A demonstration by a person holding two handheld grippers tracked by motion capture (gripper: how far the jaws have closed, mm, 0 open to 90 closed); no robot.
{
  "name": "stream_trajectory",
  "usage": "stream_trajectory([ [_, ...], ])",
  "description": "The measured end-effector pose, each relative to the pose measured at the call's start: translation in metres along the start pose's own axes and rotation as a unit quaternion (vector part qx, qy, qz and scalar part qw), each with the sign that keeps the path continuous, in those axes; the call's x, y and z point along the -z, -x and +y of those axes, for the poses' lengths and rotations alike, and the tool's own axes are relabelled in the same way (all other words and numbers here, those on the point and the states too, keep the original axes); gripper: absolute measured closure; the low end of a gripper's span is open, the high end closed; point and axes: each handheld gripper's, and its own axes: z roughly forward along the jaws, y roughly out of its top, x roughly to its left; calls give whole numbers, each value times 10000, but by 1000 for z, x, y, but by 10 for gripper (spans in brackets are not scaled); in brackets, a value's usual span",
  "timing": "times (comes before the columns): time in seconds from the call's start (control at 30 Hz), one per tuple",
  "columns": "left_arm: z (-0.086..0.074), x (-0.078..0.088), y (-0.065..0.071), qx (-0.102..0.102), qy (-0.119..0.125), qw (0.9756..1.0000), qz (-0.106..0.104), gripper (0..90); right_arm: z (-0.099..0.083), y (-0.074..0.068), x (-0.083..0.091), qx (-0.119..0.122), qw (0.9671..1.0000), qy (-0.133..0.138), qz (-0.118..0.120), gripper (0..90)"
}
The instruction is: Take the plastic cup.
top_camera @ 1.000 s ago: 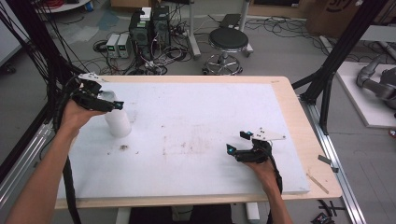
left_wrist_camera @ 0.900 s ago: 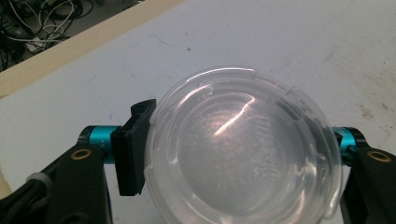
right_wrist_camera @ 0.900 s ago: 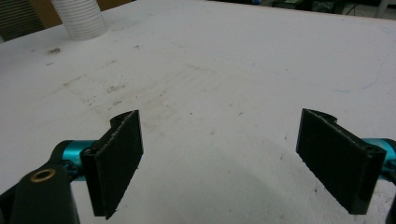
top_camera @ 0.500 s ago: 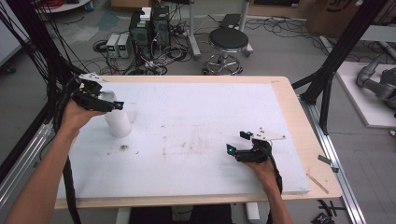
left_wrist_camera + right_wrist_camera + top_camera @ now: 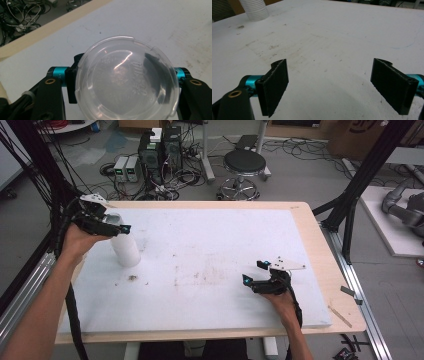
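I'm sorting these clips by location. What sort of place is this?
Probably a lab or workshop for recording handling tests: a white-topped wooden table in a black metal frame, computer towers and tangled cables on the grey floor, and a black round stool behind.

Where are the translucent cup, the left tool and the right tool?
translucent cup [image 5: 126,82], left gripper view, its top face.
left tool [image 5: 116,226], high view, between its fingertips.
right tool [image 5: 329,87], right gripper view, between its fingertips.

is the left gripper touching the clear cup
Touching: in the left gripper view the left gripper has both black pads pressed against the sides of the clear cup, having just been closing.
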Motion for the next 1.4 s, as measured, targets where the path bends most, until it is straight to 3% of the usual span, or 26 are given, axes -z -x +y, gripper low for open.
stream_trajectory([
  [0.33, 47, 51, 10, -196, 303, 9993, 122, 392, 0, 0, 0, 5, 10000, -18, -6, 145],
  [0.57, 72, 84, 22, -420, 430, 9980, 218, 397, 0, -1, -1, -3, 10000, -30, 1, 146],
  [0.8, 78, 90, 31, -539, 474, 9973, 160, 397, 0, -1, -1, -4, 10000, -31, 2, 146],
  [0.87, 77, 89, 36, -579, 523, 9969, 83, 397, 0, 0, 0, -1, 10000, -33, -2, 145],
  [1.0, 71, 81, 51, -697, 659, 9950, -274, 399, 0, 0, 0, -31, 10000, -33, 4, 145],
  [1.13, 64, 66, 70, -838, 773, 9911, -689, 399, 0, 0, 0, -31, 10000, -5, -5, 145],
  [1.27, 58, 53, 89, -1037, 921, 9844, -1079, 399, 0, 0, -1, -45, 10000, -66, 11, 146],
  [1.4, 48, 30, 112, -1213, 1139, 9740, -1540, 399, 0, 1, -1, -55, 10000, -55, 17, 146],
])
